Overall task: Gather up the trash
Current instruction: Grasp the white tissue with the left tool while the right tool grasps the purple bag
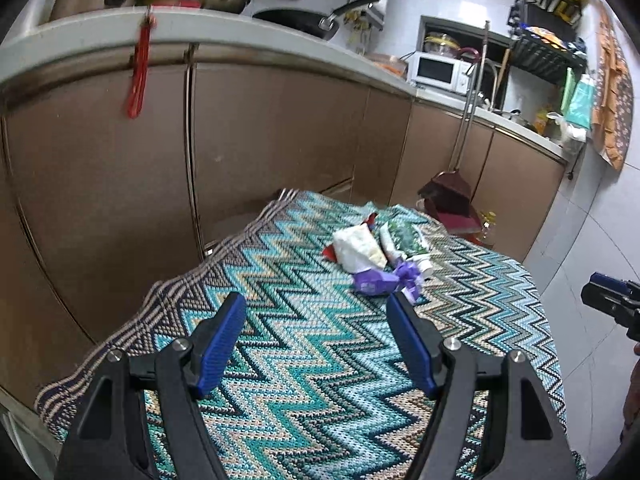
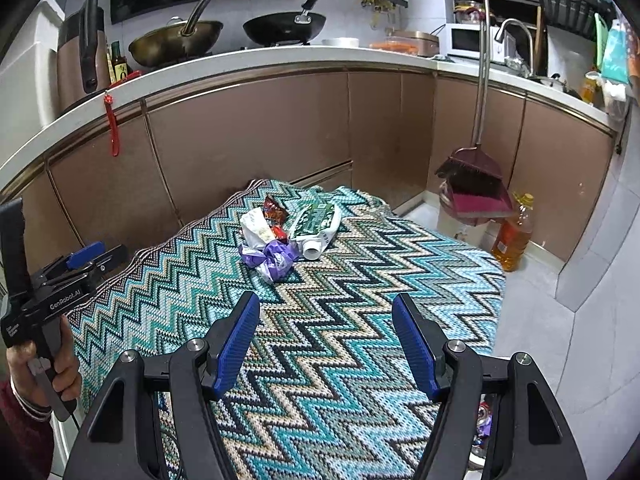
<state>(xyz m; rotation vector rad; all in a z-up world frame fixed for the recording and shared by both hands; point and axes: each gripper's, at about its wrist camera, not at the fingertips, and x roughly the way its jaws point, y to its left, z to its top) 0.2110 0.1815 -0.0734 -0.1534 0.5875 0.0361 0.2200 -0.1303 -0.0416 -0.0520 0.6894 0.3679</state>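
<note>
A pile of trash lies on a table under a zigzag cloth (image 2: 340,320): a purple wrapper (image 2: 272,258), a white crumpled wrapper (image 2: 256,228), a red snack packet (image 2: 276,210) and a green-and-white pouch with a cap (image 2: 316,226). The left wrist view shows the purple wrapper (image 1: 384,280), the white wrapper (image 1: 358,248) and the green pouch (image 1: 404,236). My left gripper (image 1: 316,304) is open and empty, short of the pile. My right gripper (image 2: 326,304) is open and empty, also short of the pile. The left gripper also shows in the right wrist view (image 2: 96,256).
Brown cabinets (image 2: 248,140) under a white counter stand behind the table. A broom and dustpan (image 2: 476,188) and an oil bottle (image 2: 516,232) stand on the floor at right. Some wrappers show in a bin below the table's near right edge (image 2: 484,420).
</note>
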